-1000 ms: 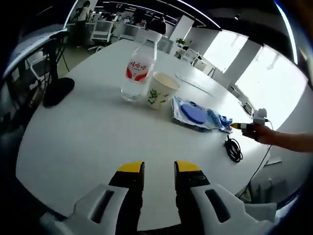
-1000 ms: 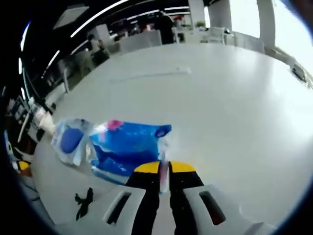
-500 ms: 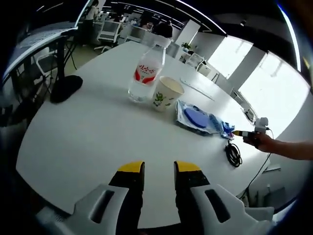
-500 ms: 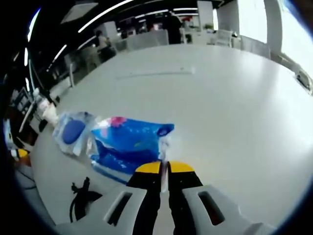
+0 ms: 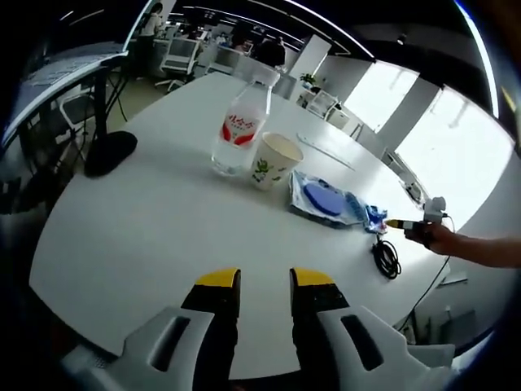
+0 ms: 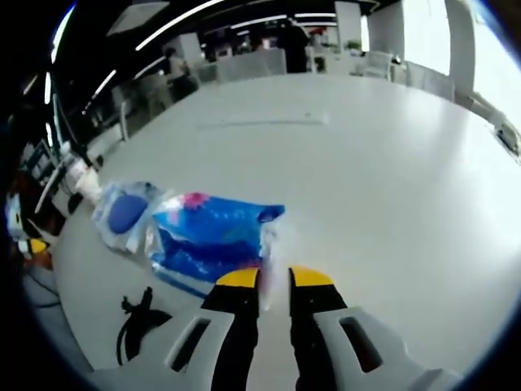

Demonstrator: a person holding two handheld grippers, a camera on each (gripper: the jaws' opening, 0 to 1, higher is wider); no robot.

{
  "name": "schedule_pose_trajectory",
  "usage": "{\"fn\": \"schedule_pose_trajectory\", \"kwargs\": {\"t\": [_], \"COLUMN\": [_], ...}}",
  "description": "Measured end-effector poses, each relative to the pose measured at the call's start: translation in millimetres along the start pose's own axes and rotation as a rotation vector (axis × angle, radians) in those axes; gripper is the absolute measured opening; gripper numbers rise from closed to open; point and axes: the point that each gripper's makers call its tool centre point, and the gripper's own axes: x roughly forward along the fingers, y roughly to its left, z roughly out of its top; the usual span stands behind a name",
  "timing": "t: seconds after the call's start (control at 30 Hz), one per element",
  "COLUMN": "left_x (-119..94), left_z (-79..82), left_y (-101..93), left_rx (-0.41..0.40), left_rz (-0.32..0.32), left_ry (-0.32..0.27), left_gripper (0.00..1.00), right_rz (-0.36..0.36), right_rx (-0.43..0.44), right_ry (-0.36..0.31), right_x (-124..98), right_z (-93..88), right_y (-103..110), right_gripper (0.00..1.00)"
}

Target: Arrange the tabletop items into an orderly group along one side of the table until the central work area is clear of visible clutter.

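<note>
blue packet (image 6: 213,236), white table (image 6: 383,163), red-labelled bottle (image 5: 238,130)

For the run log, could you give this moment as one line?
left gripper open, idle | right gripper open at blue pack | bottle, cup grouped

The right claw (image 6: 274,278) has parted its jaws: a second ago and half a second ago they were pinched tight on the clear edge of the blue packet (image 6: 210,242); now a gap shows between the yellow tips, with that edge standing loose in it. In the left gripper view the right claw (image 5: 404,224) has edged slightly away from the packet (image 5: 330,196) on the worktop (image 5: 155,220).
</note>
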Motion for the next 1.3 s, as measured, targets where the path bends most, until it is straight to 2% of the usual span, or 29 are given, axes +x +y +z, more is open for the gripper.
{"fn": "schedule_pose_trajectory", "kwargs": {"t": [0.3,0.5,0.87,1.03,1.3], "left_x": [1,0,-8,-12,-18], "left_z": [0.7,1.5,-1.7,0.9,5.1], "left_y": [-8.6,-10.4,-14.3,-11.9,-6.9], "left_rx": [0.021,0.027,0.090,0.075,0.058], "left_rz": [-0.024,-0.037,-0.053,-0.057,-0.061], "left_ry": [-0.002,-0.006,-0.004,-0.018,-0.039], "left_gripper": [0.22,0.22,0.24,0.24,0.24], "right_rz": [0.000,0.034,0.082,0.117,0.097], "right_rx": [0.002,-0.034,-0.066,-0.075,-0.073], "right_ry": [0.008,0.014,0.026,0.058,0.085], "right_x": [-16,-27,-39,-40,-40], "right_z": [-16.7,-27.1,-45.4,-58.7,-71.3], "right_y": [2,18,43,58,70], "right_gripper": [0.12,0.13,0.14,0.17,0.15]}}
